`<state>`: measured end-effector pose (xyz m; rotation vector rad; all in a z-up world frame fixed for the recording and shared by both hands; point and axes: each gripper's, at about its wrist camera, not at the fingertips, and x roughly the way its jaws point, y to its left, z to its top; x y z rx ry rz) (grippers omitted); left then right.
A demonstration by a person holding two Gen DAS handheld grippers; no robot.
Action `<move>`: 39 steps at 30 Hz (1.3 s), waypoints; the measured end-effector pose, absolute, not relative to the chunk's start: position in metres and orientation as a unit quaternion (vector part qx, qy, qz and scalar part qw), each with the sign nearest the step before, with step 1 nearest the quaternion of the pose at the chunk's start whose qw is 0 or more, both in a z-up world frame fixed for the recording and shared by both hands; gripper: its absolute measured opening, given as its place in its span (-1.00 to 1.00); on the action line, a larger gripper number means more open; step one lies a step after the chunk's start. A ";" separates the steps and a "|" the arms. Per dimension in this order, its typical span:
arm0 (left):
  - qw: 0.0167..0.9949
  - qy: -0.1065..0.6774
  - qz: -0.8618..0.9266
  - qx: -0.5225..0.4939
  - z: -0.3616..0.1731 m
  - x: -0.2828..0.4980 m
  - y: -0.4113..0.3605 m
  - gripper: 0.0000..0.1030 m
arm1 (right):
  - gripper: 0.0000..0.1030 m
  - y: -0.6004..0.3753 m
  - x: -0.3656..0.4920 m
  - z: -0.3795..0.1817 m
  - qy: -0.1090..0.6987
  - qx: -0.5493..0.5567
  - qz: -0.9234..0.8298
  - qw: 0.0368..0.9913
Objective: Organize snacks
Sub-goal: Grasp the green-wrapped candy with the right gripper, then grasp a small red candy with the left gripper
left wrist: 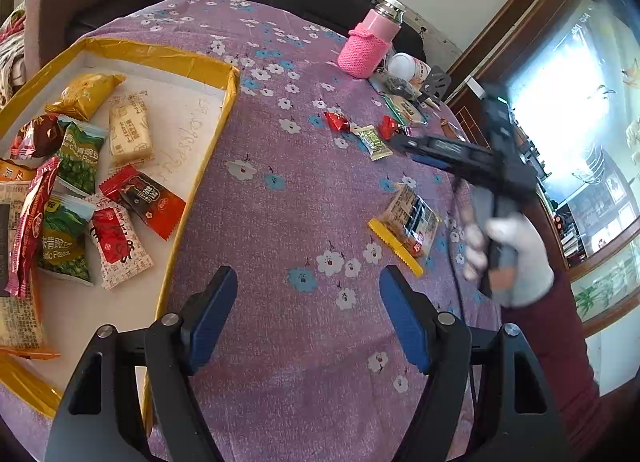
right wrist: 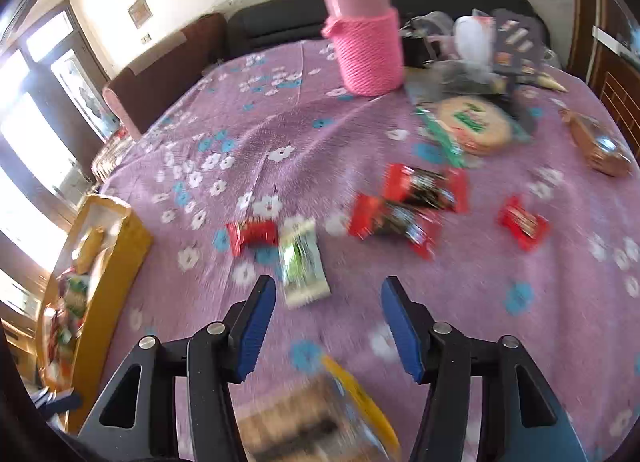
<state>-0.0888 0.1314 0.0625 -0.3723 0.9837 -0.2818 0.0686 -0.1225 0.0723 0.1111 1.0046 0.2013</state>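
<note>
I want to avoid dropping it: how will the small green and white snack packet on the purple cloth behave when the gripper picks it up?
The green and white packet looks thin and flat, so it is probably light and floppy. Its glossy wrapper may slip between the pads of the open right gripper. It lies flat on the soft tablecloth, so it will probably not roll.

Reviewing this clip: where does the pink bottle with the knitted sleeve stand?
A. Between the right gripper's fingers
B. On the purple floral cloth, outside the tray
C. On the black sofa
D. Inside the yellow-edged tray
B: the pink bottle stands upright on the purple floral cloth, well apart from the yellow-edged tray.
</note>
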 end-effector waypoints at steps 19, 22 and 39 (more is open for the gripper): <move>0.866 0.472 -0.162 -0.028 0.078 0.017 0.079 0.42 | -0.53 -0.186 -0.005 0.087 0.368 0.225 0.096 0.897; 0.861 0.478 -0.173 0.005 0.066 0.055 0.054 0.42 | -0.53 -0.202 -0.006 0.070 0.371 0.263 0.108 0.884; 0.856 0.472 -0.184 0.108 0.020 0.131 -0.002 0.03 | -0.49 -0.221 0.004 0.044 0.404 0.321 0.131 0.847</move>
